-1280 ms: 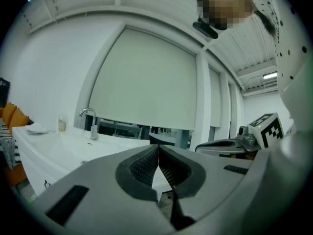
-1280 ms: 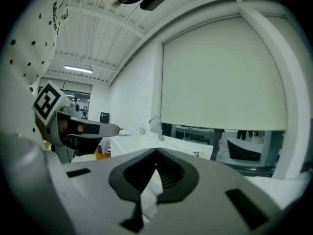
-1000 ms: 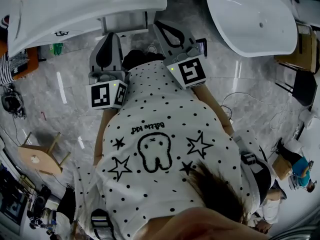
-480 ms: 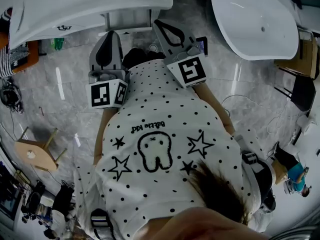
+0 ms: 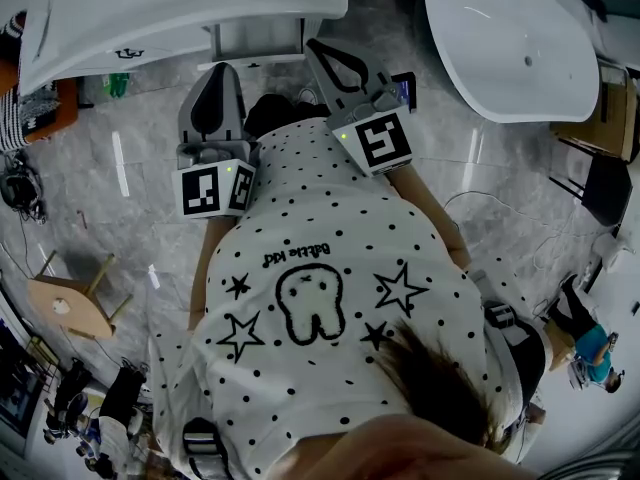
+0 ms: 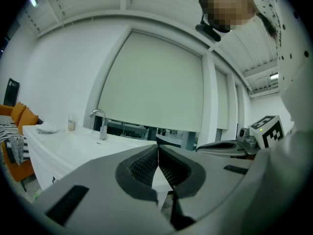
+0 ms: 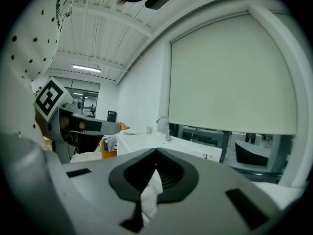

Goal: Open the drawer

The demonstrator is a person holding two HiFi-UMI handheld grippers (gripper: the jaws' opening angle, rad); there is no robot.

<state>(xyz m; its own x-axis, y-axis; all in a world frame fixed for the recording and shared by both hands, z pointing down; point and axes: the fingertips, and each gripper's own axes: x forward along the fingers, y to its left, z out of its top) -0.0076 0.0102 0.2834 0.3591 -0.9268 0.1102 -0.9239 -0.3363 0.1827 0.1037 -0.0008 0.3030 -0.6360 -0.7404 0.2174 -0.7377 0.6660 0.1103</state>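
Observation:
The white drawer (image 5: 255, 40) sits under the front edge of the long white counter (image 5: 180, 8), just ahead of me. In the head view my left gripper (image 5: 222, 68) points at the drawer's left side, a short way from it. My right gripper (image 5: 318, 48) reaches toward its right side. Whether either one touches the drawer is hidden. In the left gripper view the left gripper (image 6: 157, 146) has its jaws shut with nothing between them. In the right gripper view the right gripper (image 7: 156, 151) is likewise shut and holds nothing. A faucet (image 6: 100, 121) stands on the counter.
A large white tub (image 5: 510, 43) stands at the right. A wooden stool (image 5: 65, 303) is on the marble floor at the left, a black chair (image 5: 605, 173) at far right. A cable (image 5: 480, 193) lies on the floor. An orange sofa (image 6: 17, 116) is beyond the counter's left end.
Both grippers stay where they were, jaws still shut. Only the head view has shifted a little.

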